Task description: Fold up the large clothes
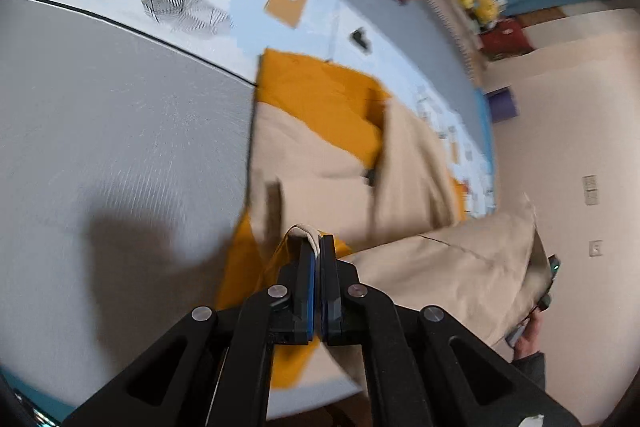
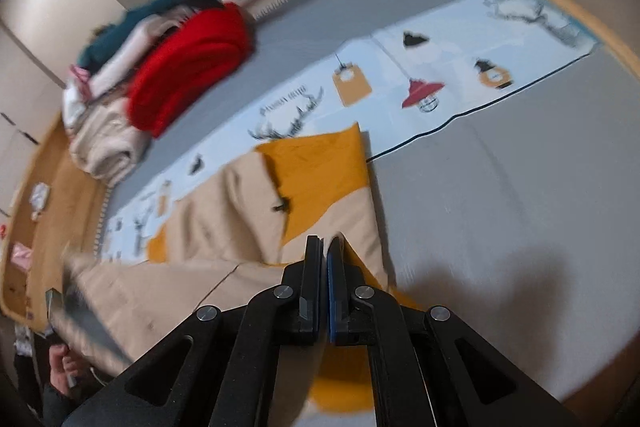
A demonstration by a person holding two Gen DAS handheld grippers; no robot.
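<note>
**A:** Pinching the hem is what your left gripper (image 1: 316, 247) does right now: its jaws are clamped together with a pale rolled edge of the beige-and-mustard garment (image 1: 320, 155) poking out over the fingertips. Your right gripper (image 2: 325, 247) is likewise clenched on a beige edge of the same piece, so both corners are yours.

**B:** And where does the rest of it sit?

**A:** Out ahead of both grippers. The garment (image 2: 248, 211) lies partly on the grey bed surface (image 1: 120, 155) and partly over the light blue printed strip (image 2: 440, 59), with the mustard panel farthest from you and a beige fold lifted between your two hands.

**B:** So how do you make this fold come out clean?

**A:** I'd judge you are mid-fold, carrying the near edge toward the far one. Keep both grippers level with each other and the cloth between them just taut, so the lifted span doesn't sag into a crease. Aim the held edge at the mustard panel's far border, and lay it down before letting go, not from above.

**B:** Anything in the way?

**A:** The red knit (image 2: 188, 67) and the pile of other clothes (image 2: 108, 131) sit well apart at the far end, so you have room.
</note>
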